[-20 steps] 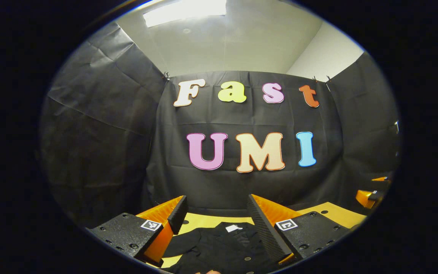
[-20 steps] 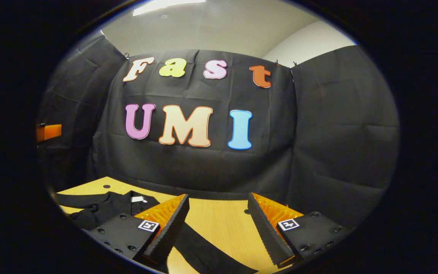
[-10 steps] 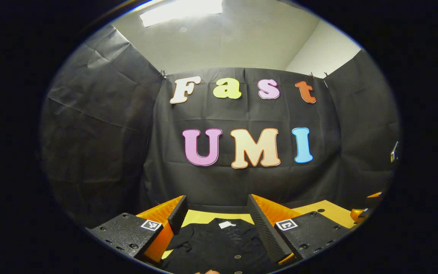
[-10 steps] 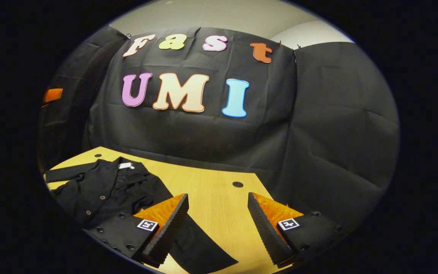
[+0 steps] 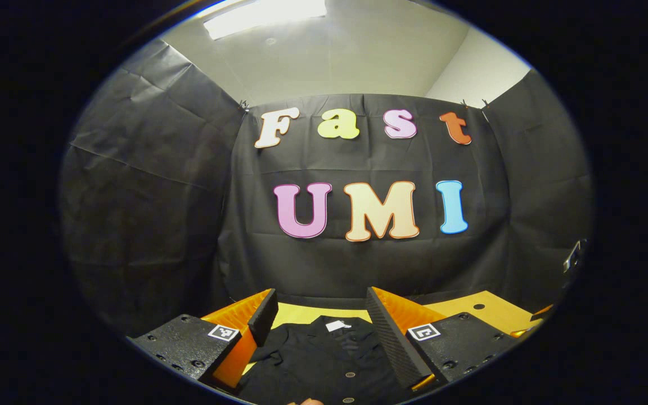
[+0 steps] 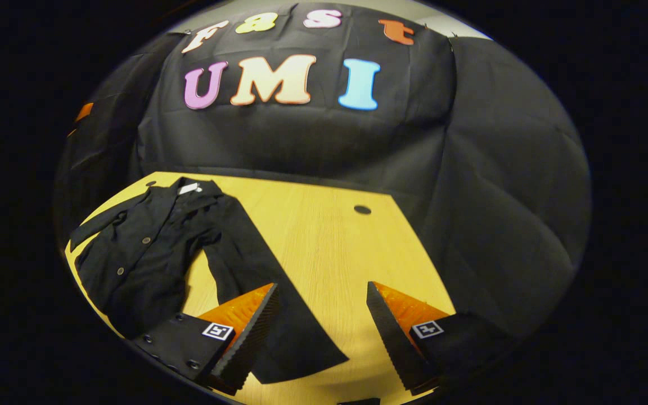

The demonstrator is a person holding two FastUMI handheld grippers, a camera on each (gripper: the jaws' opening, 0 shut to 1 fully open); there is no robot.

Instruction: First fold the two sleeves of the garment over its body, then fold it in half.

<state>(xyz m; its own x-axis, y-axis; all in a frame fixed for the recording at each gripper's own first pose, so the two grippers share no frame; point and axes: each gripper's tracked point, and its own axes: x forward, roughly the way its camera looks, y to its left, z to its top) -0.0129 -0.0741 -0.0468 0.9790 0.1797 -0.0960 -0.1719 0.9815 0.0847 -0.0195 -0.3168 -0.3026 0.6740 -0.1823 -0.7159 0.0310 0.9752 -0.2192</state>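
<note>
seen in the right gripper view: a pale wooden table (image 6: 324, 236) backed by the black booth wall (image 6: 504, 185), with a round hole (image 6: 362, 210) near its far edge. spread flat on the table's left part, a black buttoned garment (image 6: 133, 253), collar and white neck label (image 6: 188, 188) toward the wall, buttons in a line down the front. stretched out from the body toward the camera, one long sleeve (image 6: 279, 315), its cuff end lying on bare wood between the fingers and partly covered by the nearer finger; a strip of table showing between this sleeve and the body. reaching off at the far left edge, the other sleeve (image 6: 96, 225), also unfolded. hovering above the cuff, the right gripper (image 6: 320, 337), fingers wide apart and clamped on nothing.

seen in the left gripper view: the same garment (image 5: 318, 360) low in the picture, label (image 5: 337, 325) and collar between the fingers, table (image 5: 470, 306) showing beyond. held above the garment's body, the left gripper (image 5: 317, 334), fingers likewise spread apart with nothing pinched. at the bottom edge, a sliver of a hand (image 5: 307, 401). overhead, a lit ceiling panel (image 5: 265, 12).
</note>
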